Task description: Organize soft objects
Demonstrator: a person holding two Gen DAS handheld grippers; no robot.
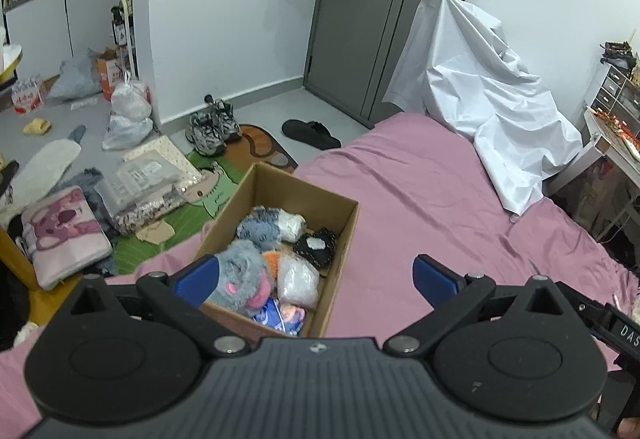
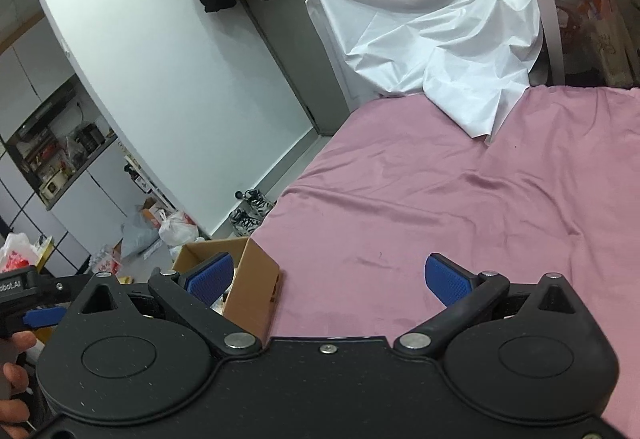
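A brown cardboard box (image 1: 344, 235) sits on the pink bed sheet (image 1: 420, 199) near the bed's left edge. Inside lie a grey plush toy with pink spots (image 1: 244, 275), a second grey-blue plush (image 1: 260, 227), a white bagged soft item (image 1: 298, 279), a black patterned piece (image 1: 316, 247) and a blue packet (image 1: 272, 315). My left gripper (image 1: 316, 279) is open and empty just above the box's near end. My right gripper (image 2: 328, 279) is open and empty over the bare sheet (image 2: 440, 191); the box (image 2: 256, 287) is at its left fingertip.
A white sheet (image 1: 480, 99) drapes something at the bed's far side. On the floor left of the bed lie a pink cushion (image 1: 64, 235), packaged textiles (image 1: 148, 187), sneakers (image 1: 212, 127), a black slipper (image 1: 310, 133) and plastic bags (image 1: 128, 119). A desk (image 1: 616, 135) stands at right.
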